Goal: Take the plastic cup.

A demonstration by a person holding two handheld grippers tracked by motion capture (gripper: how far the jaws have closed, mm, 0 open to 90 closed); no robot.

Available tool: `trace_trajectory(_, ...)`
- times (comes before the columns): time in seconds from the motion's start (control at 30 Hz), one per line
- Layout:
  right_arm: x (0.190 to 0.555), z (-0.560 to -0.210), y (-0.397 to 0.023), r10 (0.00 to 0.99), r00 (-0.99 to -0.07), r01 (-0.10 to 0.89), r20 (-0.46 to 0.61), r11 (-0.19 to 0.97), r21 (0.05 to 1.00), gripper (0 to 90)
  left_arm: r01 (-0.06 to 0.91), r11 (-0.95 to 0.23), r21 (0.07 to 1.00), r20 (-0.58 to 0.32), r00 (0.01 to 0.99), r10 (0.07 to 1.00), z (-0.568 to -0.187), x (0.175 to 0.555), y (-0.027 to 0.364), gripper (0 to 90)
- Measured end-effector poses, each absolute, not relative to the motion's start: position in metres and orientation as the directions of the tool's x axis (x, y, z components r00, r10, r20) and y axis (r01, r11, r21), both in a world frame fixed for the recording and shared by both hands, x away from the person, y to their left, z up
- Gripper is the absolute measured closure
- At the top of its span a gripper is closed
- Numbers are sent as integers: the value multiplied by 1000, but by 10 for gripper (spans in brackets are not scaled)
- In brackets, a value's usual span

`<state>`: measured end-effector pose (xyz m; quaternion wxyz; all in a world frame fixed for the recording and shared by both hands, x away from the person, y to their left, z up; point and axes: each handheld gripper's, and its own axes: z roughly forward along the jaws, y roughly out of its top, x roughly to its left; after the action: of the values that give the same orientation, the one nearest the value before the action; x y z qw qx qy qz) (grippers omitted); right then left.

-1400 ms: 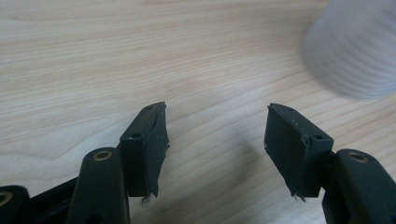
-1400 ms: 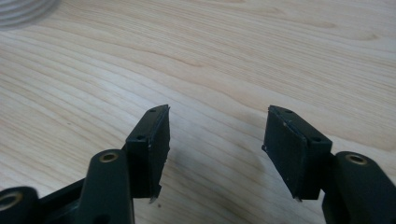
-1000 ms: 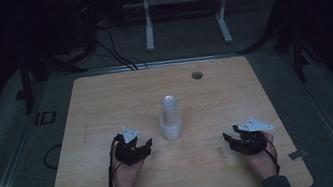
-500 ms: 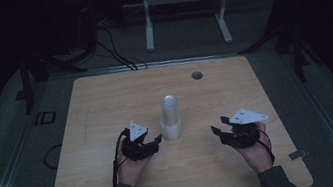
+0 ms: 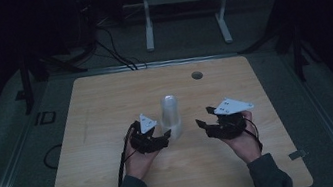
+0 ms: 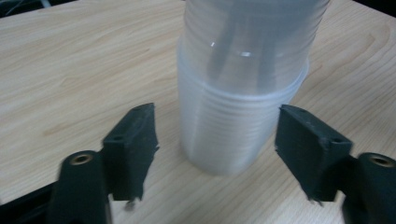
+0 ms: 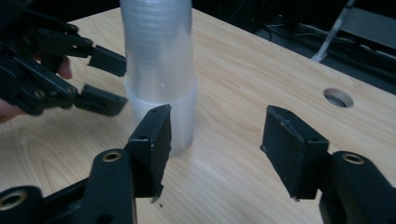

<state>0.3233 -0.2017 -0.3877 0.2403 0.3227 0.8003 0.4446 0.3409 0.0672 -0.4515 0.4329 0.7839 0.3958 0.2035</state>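
Wooden table's point(image 5: 107, 113) hole point(image 7: 337, 97) beyond right gripper point(image 7: 215, 135).

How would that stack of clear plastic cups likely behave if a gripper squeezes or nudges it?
The stack of cups stands tall on a narrow base, so a nudge high up could probably tip it. Its thin translucent walls suggest it is light and may flex. The nested rims might let the cups separate.

Light wood table point(image 5: 107, 113) w/ round cable hole point(image 5: 196, 75) near far edge. White metal stand point(image 5: 184, 7) on grey floor behind; black cables point(image 5: 115, 56) beside it.
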Motion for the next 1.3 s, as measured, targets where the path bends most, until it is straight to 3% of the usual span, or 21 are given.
trace_trajectory(0.13, 331, -384, -193, 724, -685, 303, -86, 390, 870, 378, 434, -304, 848, -35, 618, 785, -453, 345, 62, 215)
trace_trajectory(0.47, 344, -375, -169, 694, -715, 280, -78, 387, 879, 363, 420, -283, 862, -51, 628, 776, -456, 352, 57, 177)
trace_trajectory(1.3, 363, -372, -142, 664, -746, 275, -36, 357, 893, 366, 406, -278, 871, -43, 626, 779, -462, 358, 48, 207)
